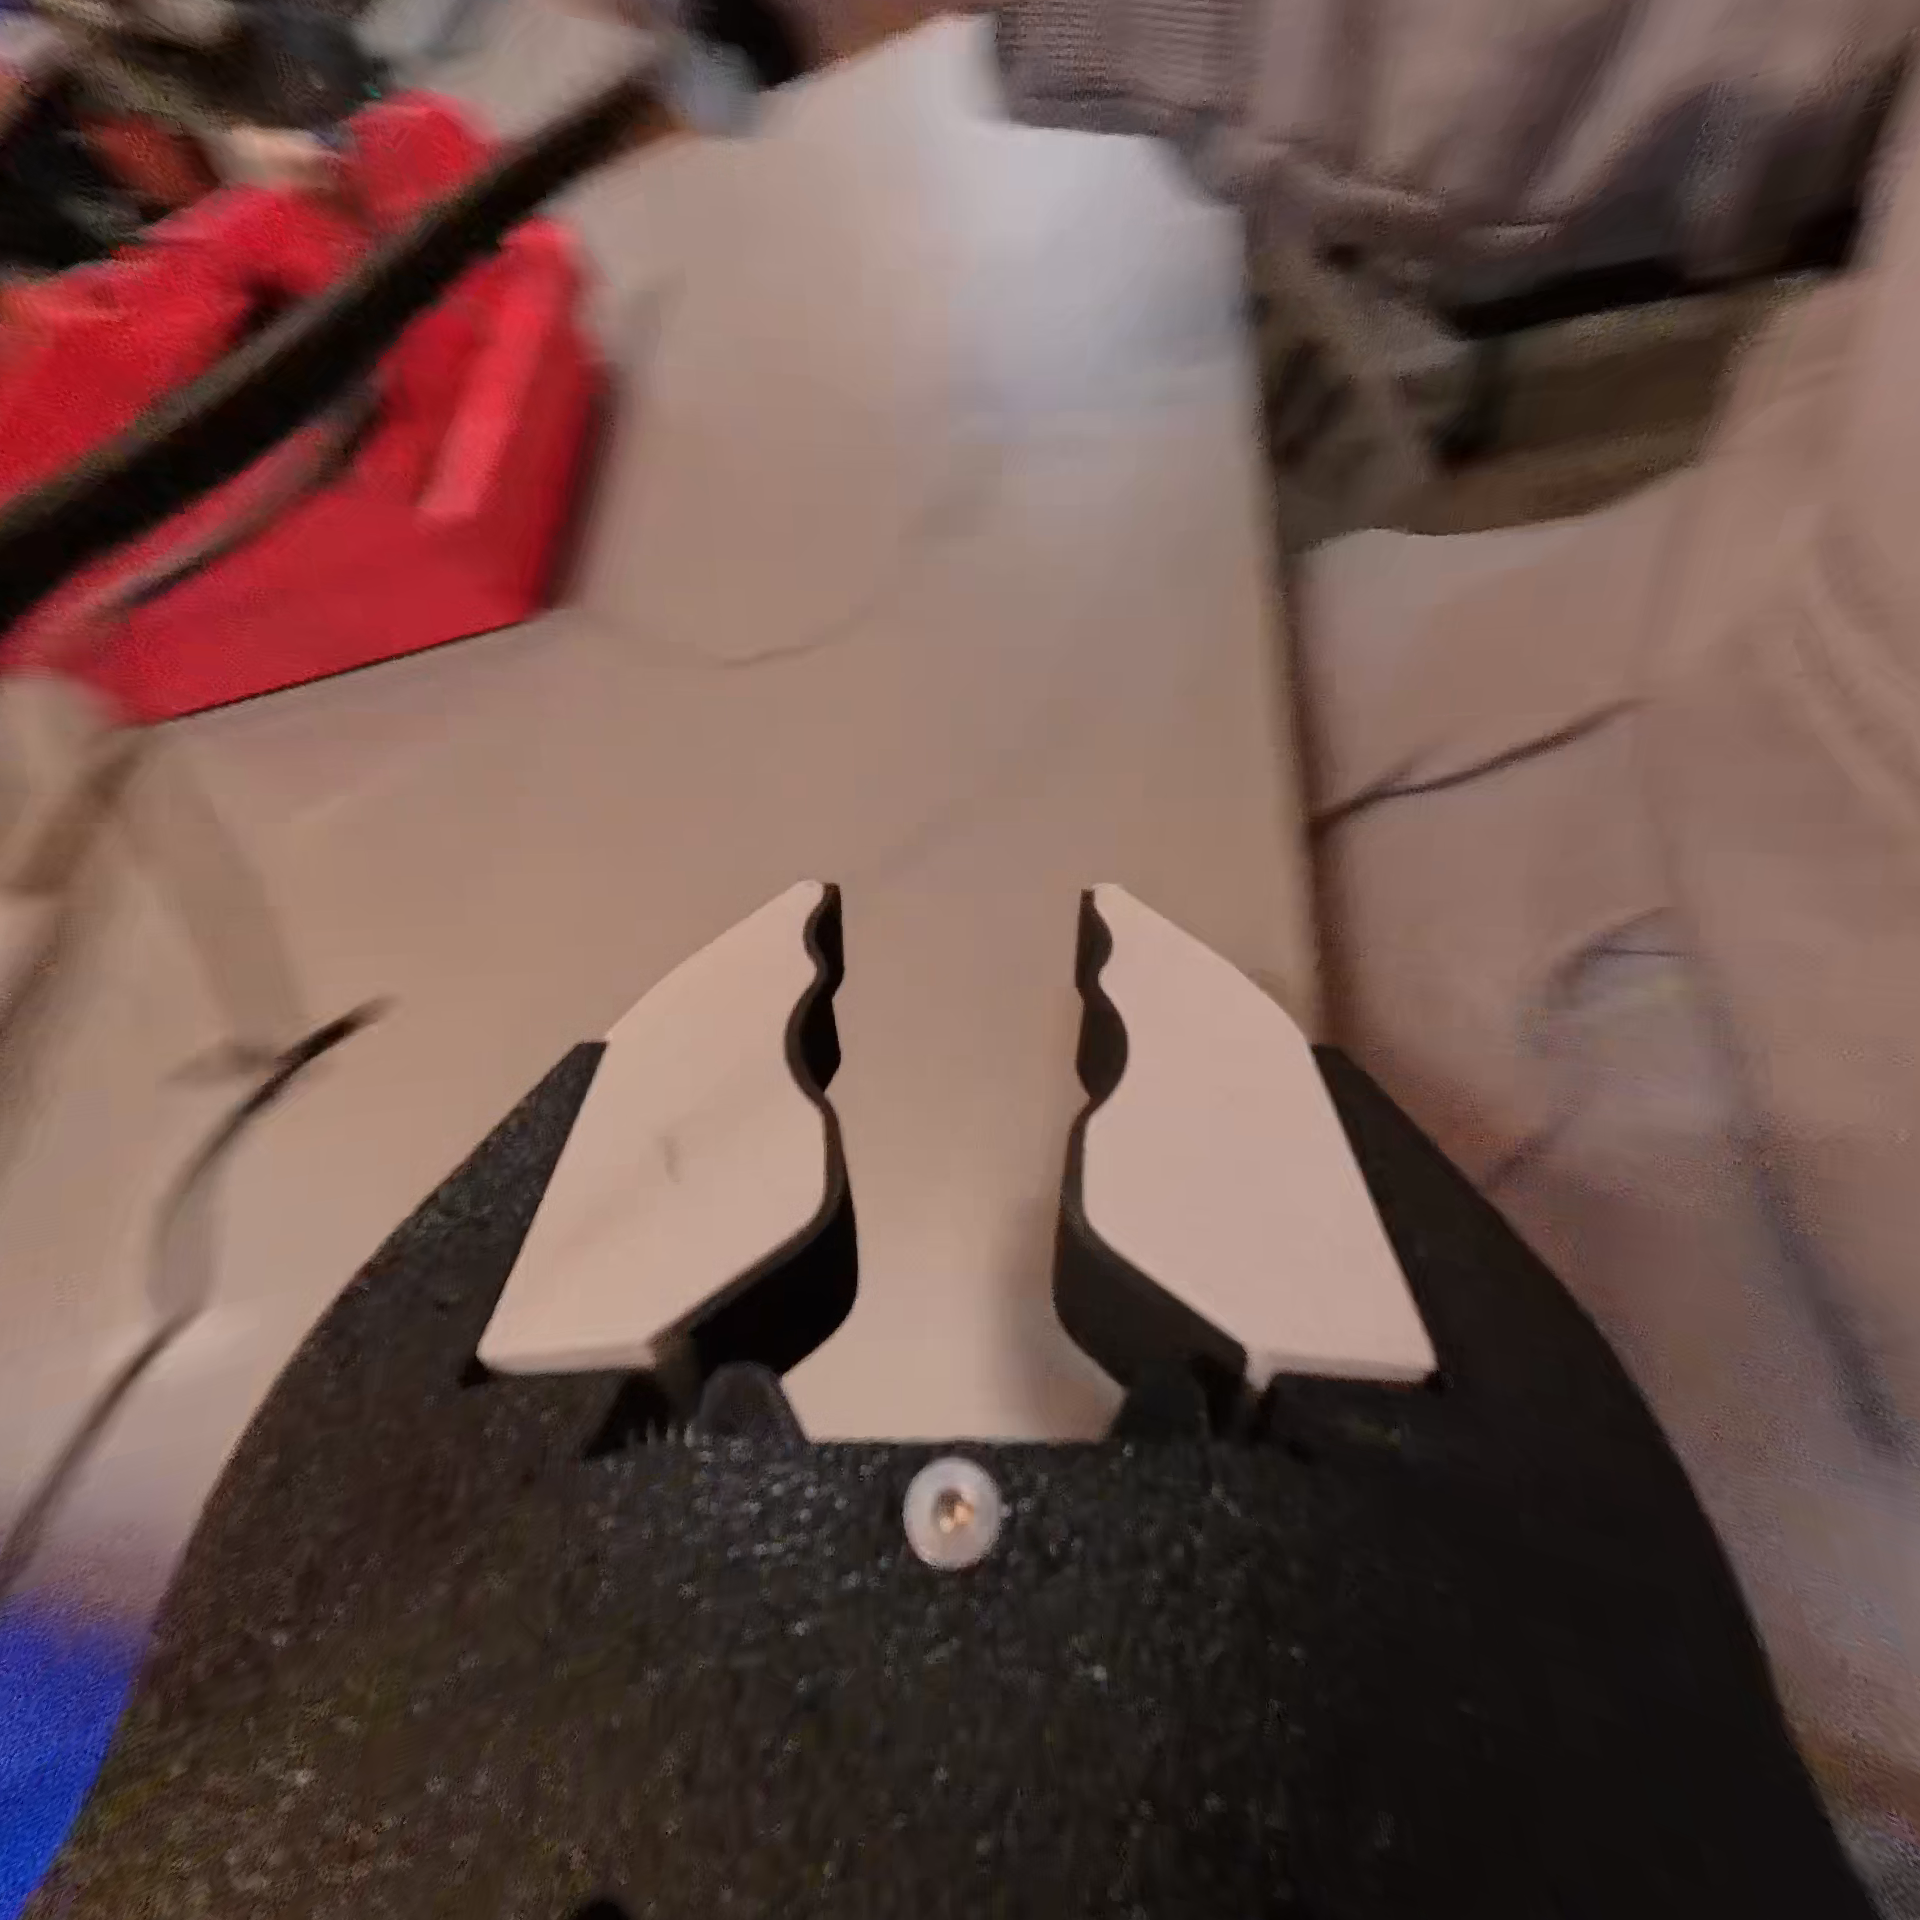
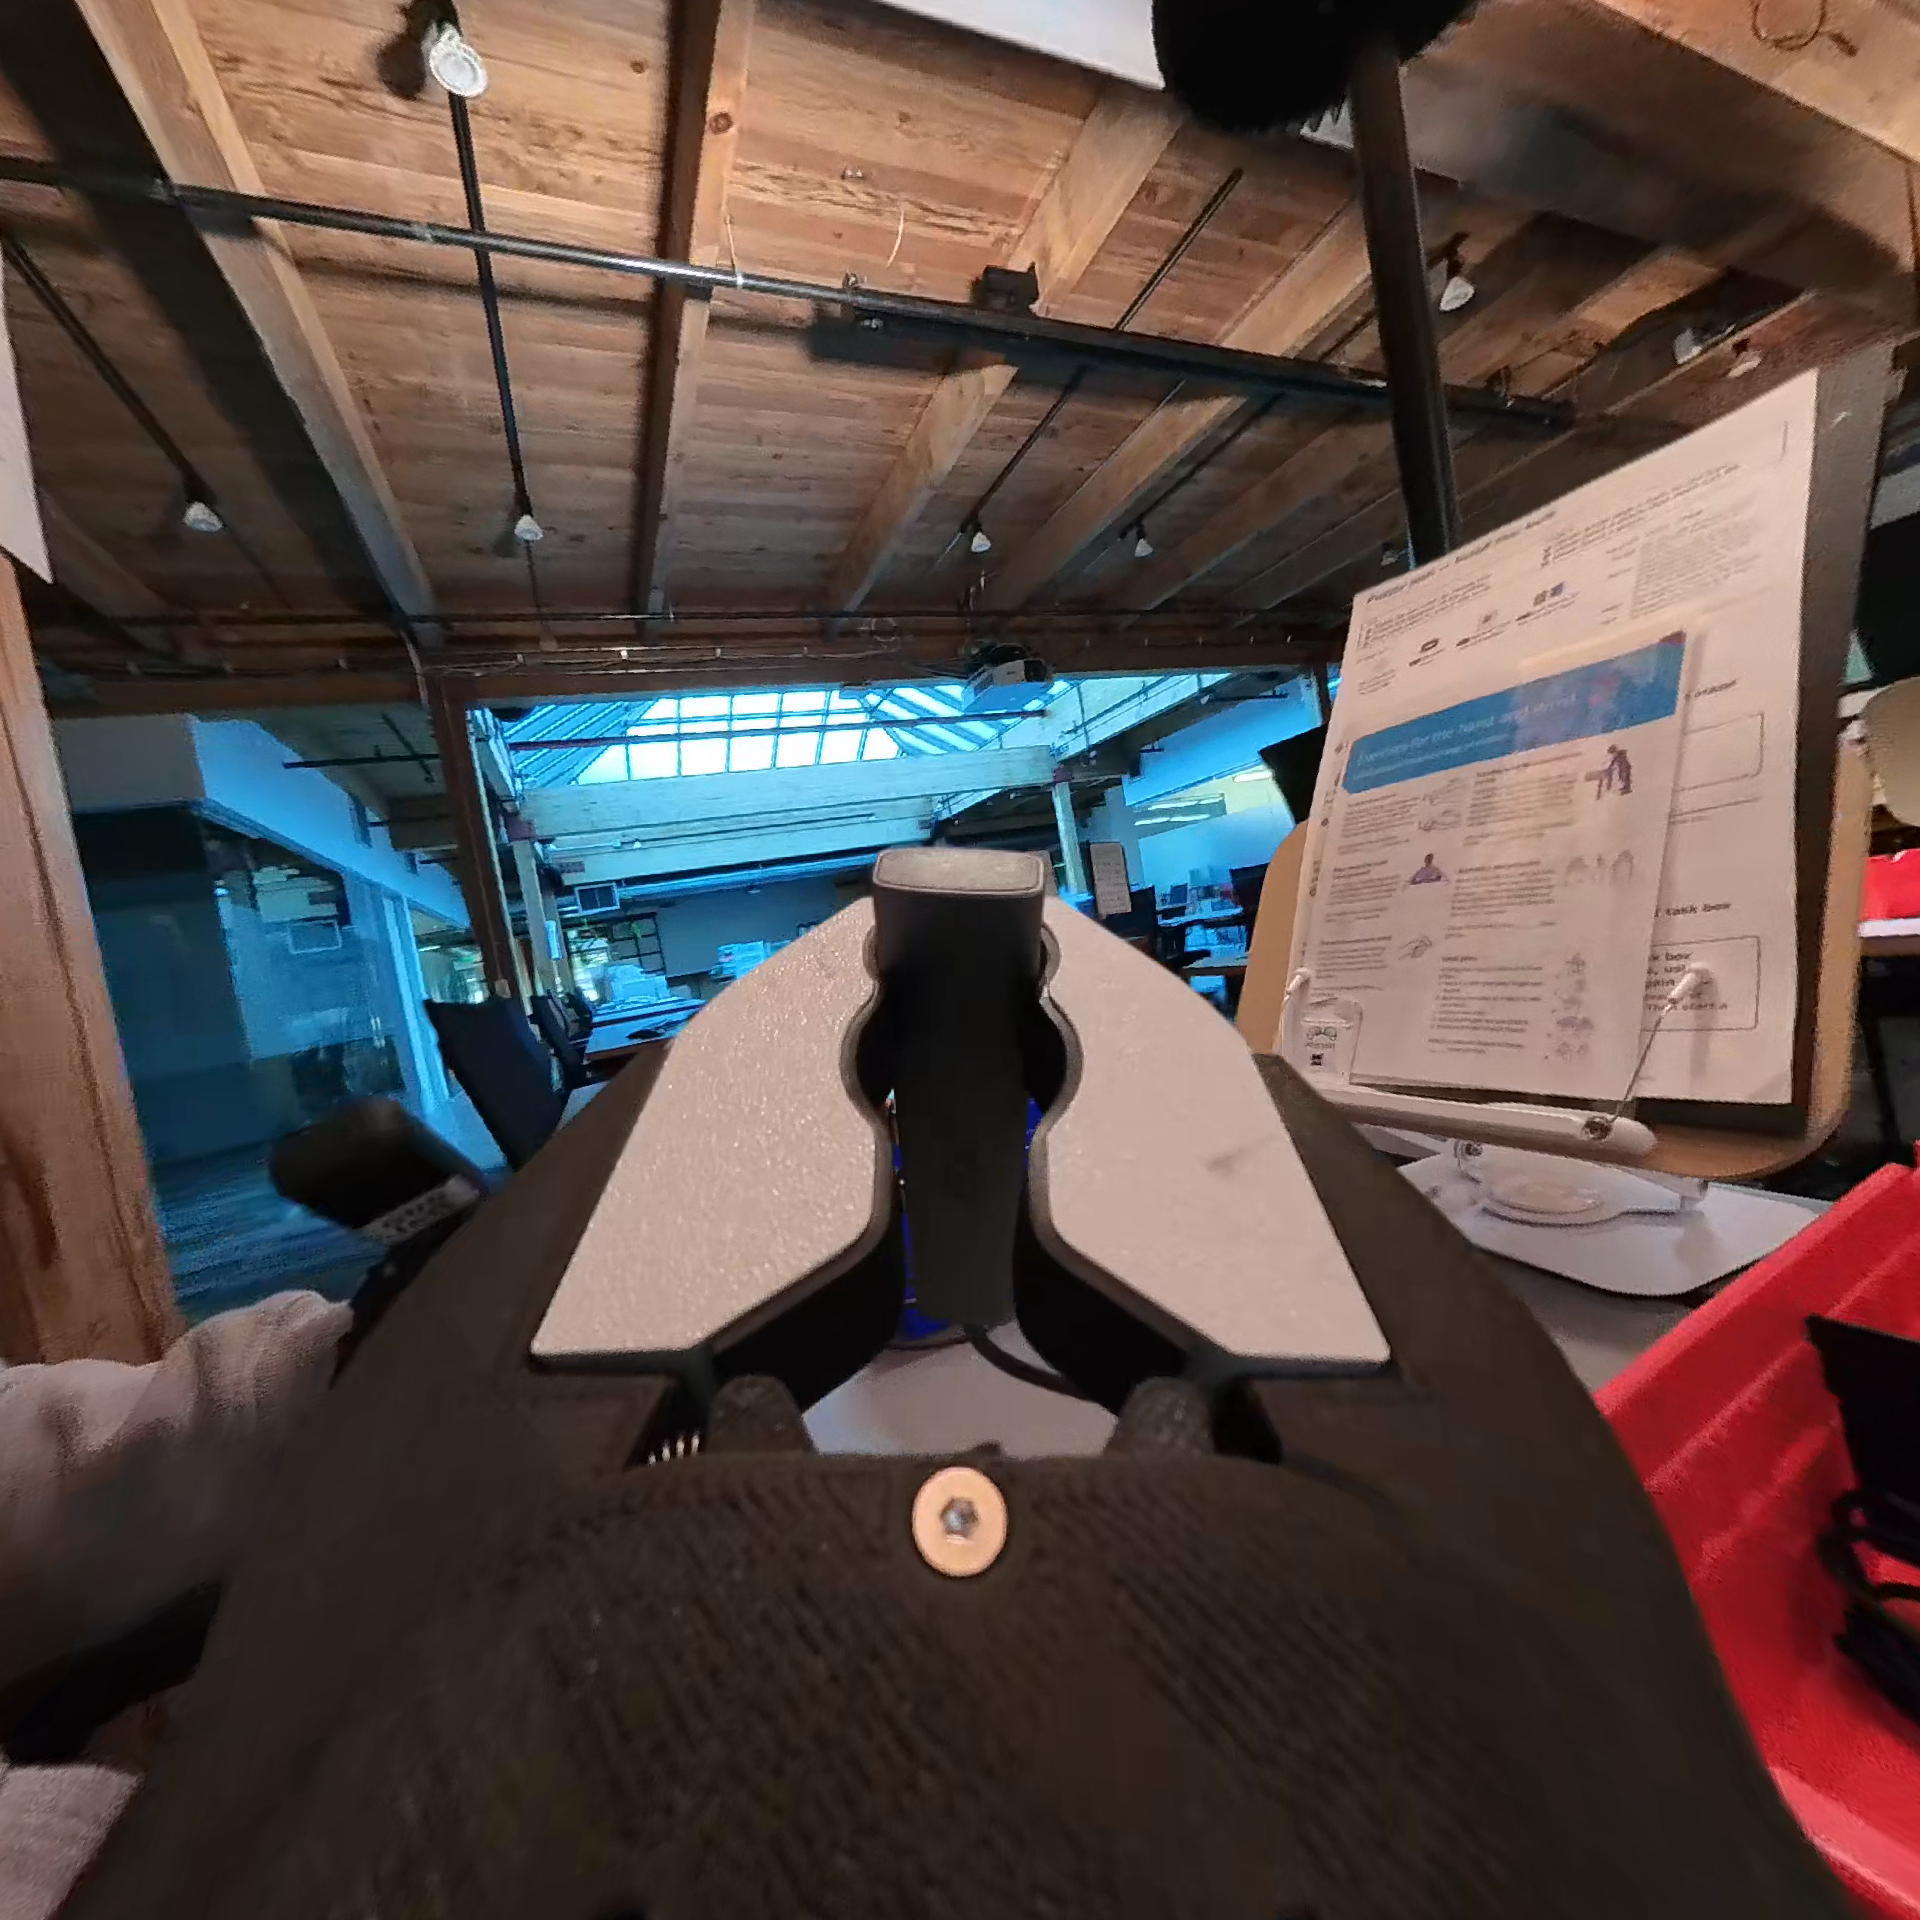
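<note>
My left gripper [image 1: 958,904] is open and empty, its pale fingers [image 1: 717,1122] apart over a flat beige surface [image 1: 935,520]; the view is blurred by motion. My right gripper [image 2: 958,914] is shut on a dark, stick-shaped device [image 2: 956,1049] with a cable [image 2: 1013,1361] at its lower end. It holds the device upright, pointing up toward a wooden ceiling.
In the left wrist view a red bin [image 1: 312,416] with a black strap sits at the upper left, and crumpled beige cloth [image 1: 1610,831] lies at the right. In the right wrist view a document stand with printed sheets [image 2: 1558,831] stands at the right, a red bin [image 2: 1766,1455] below it. One gripper's finger ends stand about 30 cm off the other's.
</note>
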{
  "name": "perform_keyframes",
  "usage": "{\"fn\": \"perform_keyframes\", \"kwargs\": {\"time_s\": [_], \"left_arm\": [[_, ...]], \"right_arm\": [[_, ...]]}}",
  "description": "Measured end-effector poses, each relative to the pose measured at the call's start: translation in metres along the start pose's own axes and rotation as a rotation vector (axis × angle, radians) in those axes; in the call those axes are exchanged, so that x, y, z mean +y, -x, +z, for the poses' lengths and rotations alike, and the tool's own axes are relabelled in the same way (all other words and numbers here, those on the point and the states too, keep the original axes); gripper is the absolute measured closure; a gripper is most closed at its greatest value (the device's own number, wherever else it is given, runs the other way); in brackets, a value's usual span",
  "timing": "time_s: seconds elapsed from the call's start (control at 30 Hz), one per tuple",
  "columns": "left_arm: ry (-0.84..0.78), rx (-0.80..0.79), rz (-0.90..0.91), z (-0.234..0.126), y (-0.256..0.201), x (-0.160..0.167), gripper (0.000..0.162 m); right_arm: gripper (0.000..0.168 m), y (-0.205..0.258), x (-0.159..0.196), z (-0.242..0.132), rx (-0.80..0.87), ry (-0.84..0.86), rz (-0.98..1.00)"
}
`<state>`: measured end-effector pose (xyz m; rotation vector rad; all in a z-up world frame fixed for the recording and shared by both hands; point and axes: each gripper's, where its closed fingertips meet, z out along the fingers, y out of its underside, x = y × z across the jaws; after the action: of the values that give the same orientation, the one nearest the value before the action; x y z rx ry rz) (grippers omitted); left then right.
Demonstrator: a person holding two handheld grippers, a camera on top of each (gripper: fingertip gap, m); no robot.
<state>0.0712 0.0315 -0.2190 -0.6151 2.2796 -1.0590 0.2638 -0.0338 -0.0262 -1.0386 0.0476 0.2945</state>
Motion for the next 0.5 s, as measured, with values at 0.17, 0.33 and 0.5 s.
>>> {"fn": "perform_keyframes", "kwargs": {"time_s": [0.17,0.33,0.5], "left_arm": [[0.203,-0.82,0.149,-0.1,0.136,0.049,0.114],[0.764,-0.943,0.589,-0.105,0.184,0.11,0.117],[0.785,-1.071,0.666,-0.103,0.196,0.108,0.16]], "right_arm": [[0.147,-0.001,-0.005,-0.002,-0.003,-0.02,0.003],[0.147,0.003,0.0,0.002,-0.025,-0.02,0.033],[0.147,0.002,0.001,0.0,-0.023,-0.006,0.022]]}}
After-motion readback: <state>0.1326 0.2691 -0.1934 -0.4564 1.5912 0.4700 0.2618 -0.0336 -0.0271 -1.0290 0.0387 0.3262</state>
